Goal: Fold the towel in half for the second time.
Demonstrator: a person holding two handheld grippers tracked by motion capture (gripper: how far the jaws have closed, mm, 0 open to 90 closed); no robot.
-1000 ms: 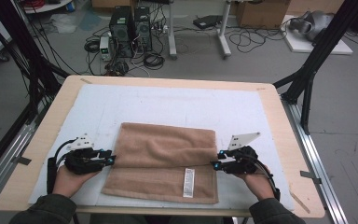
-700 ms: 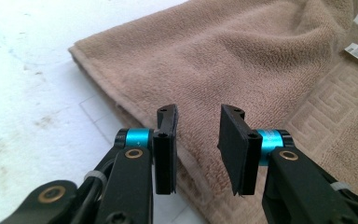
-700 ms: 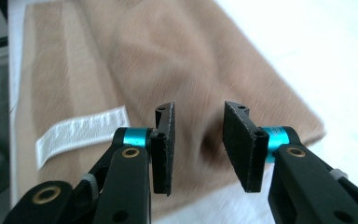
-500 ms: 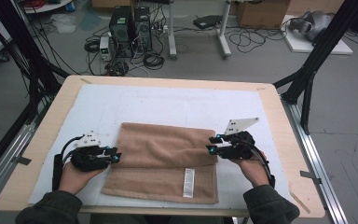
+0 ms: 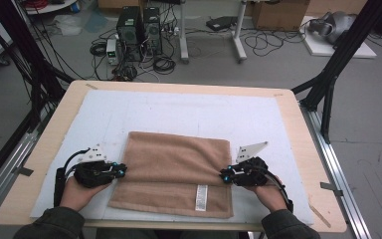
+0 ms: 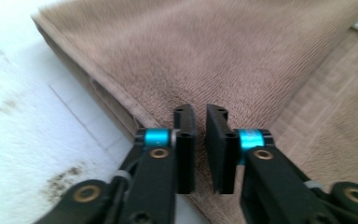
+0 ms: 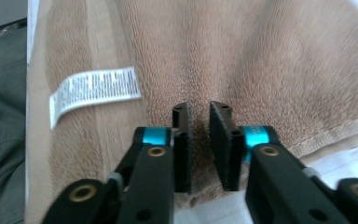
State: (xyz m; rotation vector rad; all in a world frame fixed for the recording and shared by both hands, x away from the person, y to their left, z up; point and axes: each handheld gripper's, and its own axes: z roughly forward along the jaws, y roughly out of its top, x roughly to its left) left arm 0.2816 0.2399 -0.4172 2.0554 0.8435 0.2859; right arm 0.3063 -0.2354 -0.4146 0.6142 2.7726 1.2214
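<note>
L gripper [image 6: 200, 140]: jaws have just been closing, now nearly together w/ a narrow gap, a pinch of towel [image 6: 242, 51] fabric between them at the towel's left edge. Seen from above, L gripper [image 5: 122, 172] sits at the left edge of the towel [image 5: 176, 169], held in the left hand [image 5: 77, 191].

R gripper [image 7: 200, 140]: jaws also just been closing, narrow gap, towel pile puckered up between them near the right edge. From above, R gripper [image 5: 224, 175] is at the towel's right edge, right hand [image 5: 268, 191] behind it.

Towel: tan/brown terry, short ribbed pile, folded over so the upper layer stops short of the near edge, leaving a flatter woven band along the near side. Lies on a white mat [image 5: 179, 112] on the wooden counter [image 5: 288, 114], toward the person's side, roughly centred.

Label: white care tag [image 7: 95, 91] sewn on the near band, also seen from above [image 5: 201, 197]; small print in lines, too blurred to read.
</note>
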